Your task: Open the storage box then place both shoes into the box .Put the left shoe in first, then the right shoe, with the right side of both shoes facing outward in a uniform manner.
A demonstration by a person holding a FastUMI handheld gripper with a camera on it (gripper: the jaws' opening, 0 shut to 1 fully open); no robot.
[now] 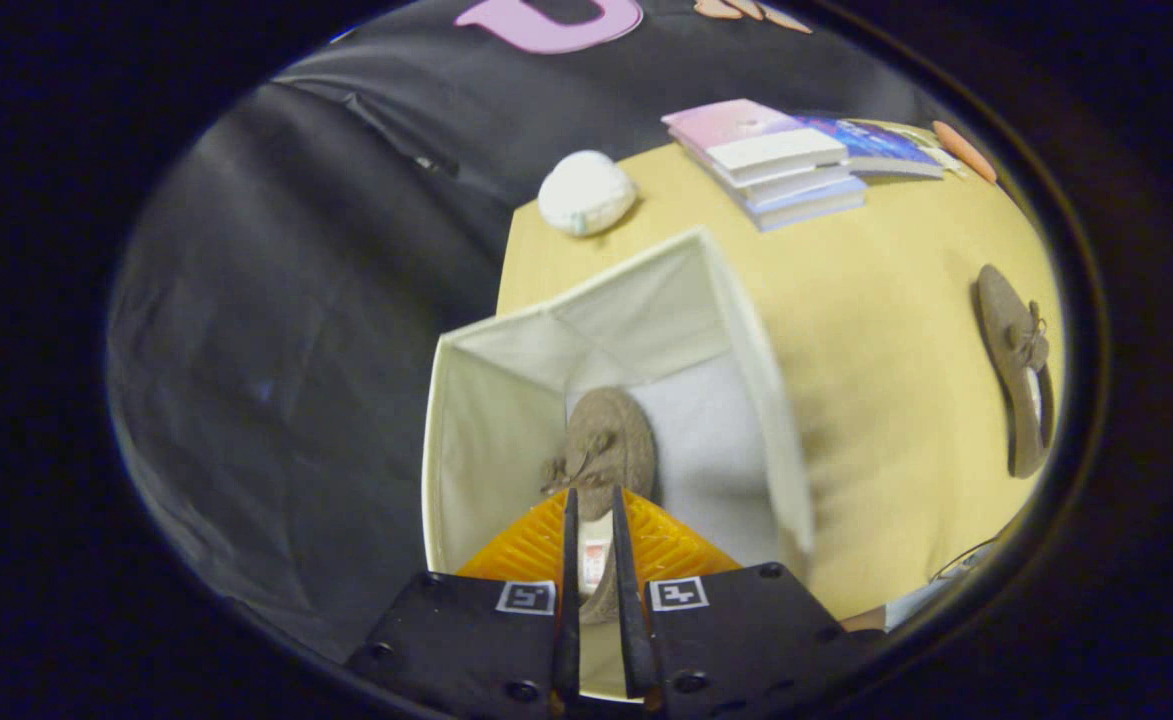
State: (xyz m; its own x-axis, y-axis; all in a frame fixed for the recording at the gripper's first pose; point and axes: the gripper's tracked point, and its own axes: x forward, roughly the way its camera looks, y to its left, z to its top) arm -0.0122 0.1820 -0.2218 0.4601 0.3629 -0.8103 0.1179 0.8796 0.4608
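Box (pixel 746 330) is already open, standing at the near left corner of the desk (pixel 886 400), fabric walls up, no lid on it that I can see. I'm hovering over its mouth and looking down into it.

My gripper (pixel 594 540) is holding the first shoe (pixel 606 450): fingers are drawn narrow, one on each side of the shoe's heel end, both seeming to press on it. Toe and bow are pointing away from me, down into the box. Shoe is inside the box walls but probably not resting on the bottom yet; the fisheye is making depth hard to judge, so I can't say whether it's touching down.

Second shoe (pixel 1021 370) is lying on the desk well apart from the box, toward the right edge, bow up, untouched.

Progress as I'm reading it:
- opening the box: done
- first shoe: going in, not released
- second shoe: not started

Can't confirm from here whether the one I'm holding is the left shoe, or which side is facing outward. That needs checking before I'm letting go.

What's left: lowering until the sole is seated, opening the fingers, backing out without snagging the wall, then fetching the other shoe and setting it alongside in the same orientation.

Other stuff on the desk, out of the way: book stack (pixel 781 165) at the far edge, white round object (pixel 586 192) at the far left corner.
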